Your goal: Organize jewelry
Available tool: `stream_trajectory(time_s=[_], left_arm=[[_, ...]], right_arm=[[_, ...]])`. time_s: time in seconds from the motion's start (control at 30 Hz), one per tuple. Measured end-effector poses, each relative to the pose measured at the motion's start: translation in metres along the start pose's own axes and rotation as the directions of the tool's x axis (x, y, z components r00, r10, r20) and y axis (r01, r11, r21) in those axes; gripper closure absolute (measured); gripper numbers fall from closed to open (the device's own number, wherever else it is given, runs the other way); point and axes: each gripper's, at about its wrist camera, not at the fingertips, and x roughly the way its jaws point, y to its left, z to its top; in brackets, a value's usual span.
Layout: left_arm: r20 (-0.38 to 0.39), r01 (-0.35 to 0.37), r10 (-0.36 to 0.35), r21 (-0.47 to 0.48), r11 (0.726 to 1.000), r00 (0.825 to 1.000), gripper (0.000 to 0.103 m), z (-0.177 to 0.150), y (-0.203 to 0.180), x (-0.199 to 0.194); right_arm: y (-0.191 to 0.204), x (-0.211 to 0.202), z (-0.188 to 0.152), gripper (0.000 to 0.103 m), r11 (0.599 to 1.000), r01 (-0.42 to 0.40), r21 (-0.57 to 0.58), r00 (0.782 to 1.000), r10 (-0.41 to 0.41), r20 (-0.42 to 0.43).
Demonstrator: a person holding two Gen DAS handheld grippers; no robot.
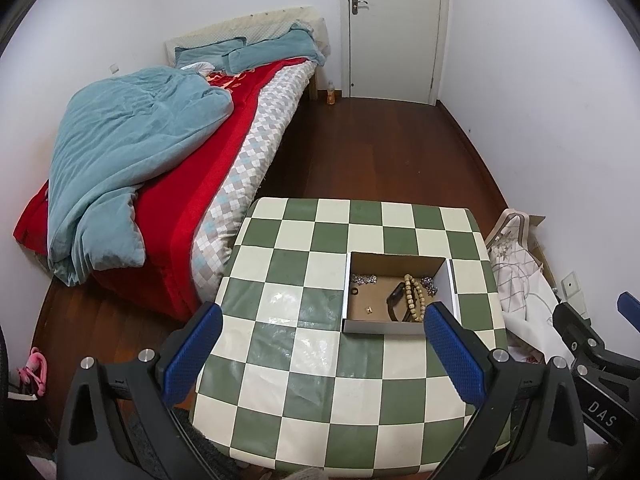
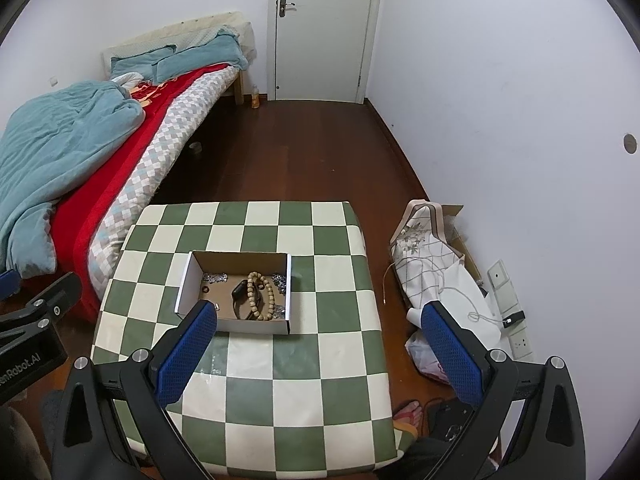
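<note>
Currently, item by item, working outward from your hands:

- Left gripper: fingers spread wide, nothing between them, held above the near part of the tabletop. The box lies ahead and to its right; its right finger overlaps the box's near right corner in the left wrist view.
- Right gripper: likewise spread wide and empty. The box lies ahead and to its left; its left finger covers the box's near left corner in the right wrist view.
- Cardboard box: open-topped, standing on the green-and-cream checked tabletop, roughly midway between your two grippers, so neither looks clearly nearer.
- Wooden bead bracelet: inside the box, right of centre, its long axis running from the near wall toward the far wall, roughly along your line of reach.
- Black band: touching the beads on their left side, lying the same way.
- Small dark ring: left part of the box floor, apart from the beads.
- Silvery pieces: along the far wall and down the right side; too small to identify.
- Tiny gold piece: near the front wall.

Judgement: for the beads, a straight reach forward and down from either side would meet them along their length.
</note>
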Motion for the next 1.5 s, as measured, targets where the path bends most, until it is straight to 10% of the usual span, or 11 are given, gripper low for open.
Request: stream_trajectory(time_s=[1.5], left_arm=[[0.008,-0.019,0.019,0.021,1.0,1.0,0.001,-0.01,0.007,0.001]], right_arm=[[0.004,-0.006,-0.001,0.0,1.0,-0.03,-0.009,1.0,0.03,0.003]])
